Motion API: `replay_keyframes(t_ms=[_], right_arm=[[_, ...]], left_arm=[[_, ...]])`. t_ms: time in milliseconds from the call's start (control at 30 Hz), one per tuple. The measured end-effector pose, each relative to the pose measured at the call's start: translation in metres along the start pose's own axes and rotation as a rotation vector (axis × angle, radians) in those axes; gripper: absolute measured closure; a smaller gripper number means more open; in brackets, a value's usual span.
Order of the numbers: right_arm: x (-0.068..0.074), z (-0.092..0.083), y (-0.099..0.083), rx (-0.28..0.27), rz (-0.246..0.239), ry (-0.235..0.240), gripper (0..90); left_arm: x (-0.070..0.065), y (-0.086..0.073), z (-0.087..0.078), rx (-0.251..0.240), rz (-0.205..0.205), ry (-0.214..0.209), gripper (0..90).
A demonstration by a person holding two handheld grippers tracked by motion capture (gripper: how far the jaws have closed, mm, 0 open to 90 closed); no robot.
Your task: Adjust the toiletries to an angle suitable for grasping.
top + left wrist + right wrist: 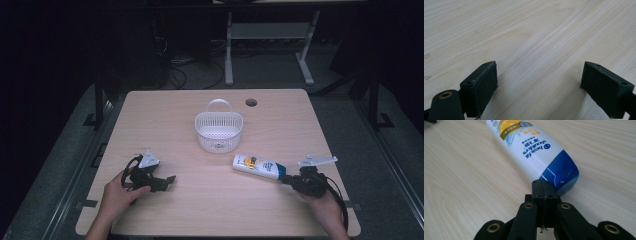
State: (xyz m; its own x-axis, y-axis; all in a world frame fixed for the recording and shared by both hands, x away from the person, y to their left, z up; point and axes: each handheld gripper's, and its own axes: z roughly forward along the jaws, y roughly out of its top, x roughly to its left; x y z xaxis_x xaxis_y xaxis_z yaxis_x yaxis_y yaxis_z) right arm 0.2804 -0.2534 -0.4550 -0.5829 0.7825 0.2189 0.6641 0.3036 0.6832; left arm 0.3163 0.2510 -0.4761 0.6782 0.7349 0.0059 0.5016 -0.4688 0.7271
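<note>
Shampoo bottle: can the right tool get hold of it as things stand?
Probably not yet. The right tool sits at the blue cap end of the shampoo bottle, nothing between, but its jaws are shut; they must open first.

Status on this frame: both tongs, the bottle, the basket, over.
Left tongs open, empty, low over table. Right tongs shut, tips at blue cap of shampoo bottle, lying flat. White basket beyond, path to it open.

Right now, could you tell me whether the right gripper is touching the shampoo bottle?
Cannot tell. In the right gripper view, the shut right gripper meets the shampoo bottle's blue cap, with neither contact nor gap plain.
</note>
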Motion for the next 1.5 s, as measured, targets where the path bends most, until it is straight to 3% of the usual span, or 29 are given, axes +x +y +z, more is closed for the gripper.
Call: replay_keyframes(t_ms=[567, 733, 933, 1233, 1500], right_arm=[[-0.02, 0.013, 0.009, 0.028, 0.018, -0.076, 89.6], [-0.017, 0.006, 0.012, -0.012, 0.043, -0.041, 89.6], [-0.008, 0.003, 0.03, -0.037, 0.051, -0.022, 89.6], [0.001, 0.015, 0.058, -0.06, 0.028, 0.007, 89.5], [0.003, 0.033, 0.084, -0.044, 0.061, 0.035, 89.6]], left_arm=[[0.0, 0.0, 0.0, 0.002, 0.001, 0.0, 13.3], [0.0, 0.0, 0.0, 0.005, 0.002, -0.002, 13.3], [0.0, 0.0, 0.0, 0.005, 0.003, -0.001, 13.3], [0.0, 0.0, 0.0, 0.004, 0.002, -0.002, 13.3], [0.0, 0.0, 0.0, 0.004, 0.003, -0.002, 13.3]])
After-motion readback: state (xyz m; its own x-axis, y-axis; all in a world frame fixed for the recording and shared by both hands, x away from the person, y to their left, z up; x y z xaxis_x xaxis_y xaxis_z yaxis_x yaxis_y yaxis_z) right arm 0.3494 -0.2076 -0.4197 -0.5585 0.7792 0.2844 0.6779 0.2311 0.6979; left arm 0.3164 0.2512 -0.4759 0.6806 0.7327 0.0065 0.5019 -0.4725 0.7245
